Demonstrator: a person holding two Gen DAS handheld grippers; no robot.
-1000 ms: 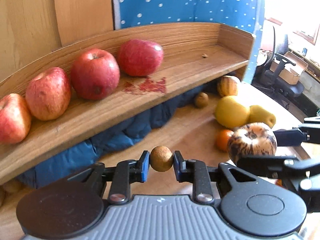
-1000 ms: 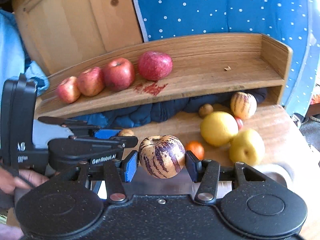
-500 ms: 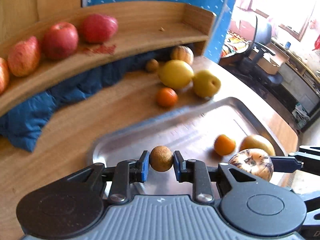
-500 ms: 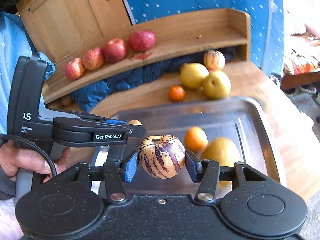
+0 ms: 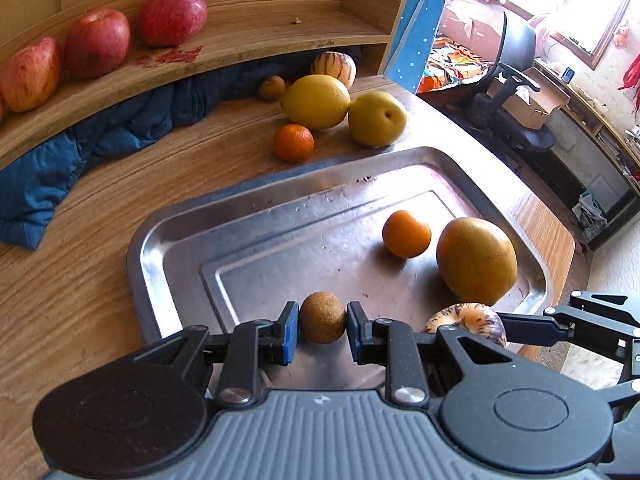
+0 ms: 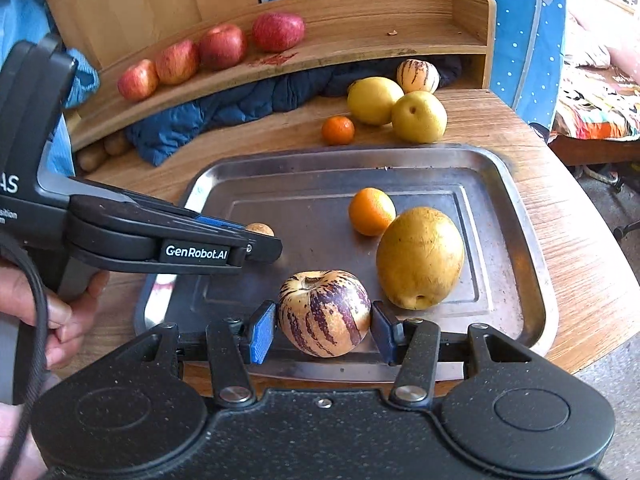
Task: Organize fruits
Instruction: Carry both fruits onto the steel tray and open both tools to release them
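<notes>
My left gripper (image 5: 322, 326) is shut on a small round brown fruit (image 5: 322, 322), held low over the near part of the steel tray (image 5: 168, 236). My right gripper (image 6: 324, 334) is shut on a cream fruit with purple stripes (image 6: 324, 313) at the tray's (image 6: 520, 240) front edge. That striped fruit (image 5: 468, 318) also shows at the lower right of the left wrist view. On the tray lie an orange (image 6: 371, 211) and a large yellow-brown fruit (image 6: 420, 257). The left gripper's fingers (image 6: 256, 249) reach in from the left.
A curved wooden shelf (image 6: 360, 52) at the back carries several red apples (image 6: 222, 46), with blue cloth (image 6: 224, 110) under it. Beyond the tray sit a tangerine (image 6: 338, 130), two yellow fruits (image 6: 374, 100), a second striped fruit (image 6: 418, 76) and a small brown fruit (image 5: 272, 88). A hand (image 6: 60, 312) grips the left tool. The table's edge curves away on the right.
Both grippers have drawn back from the shelf and come down over the tray, each still holding its fruit. The tray, with its orange and yellow-brown fruit, came into view.
</notes>
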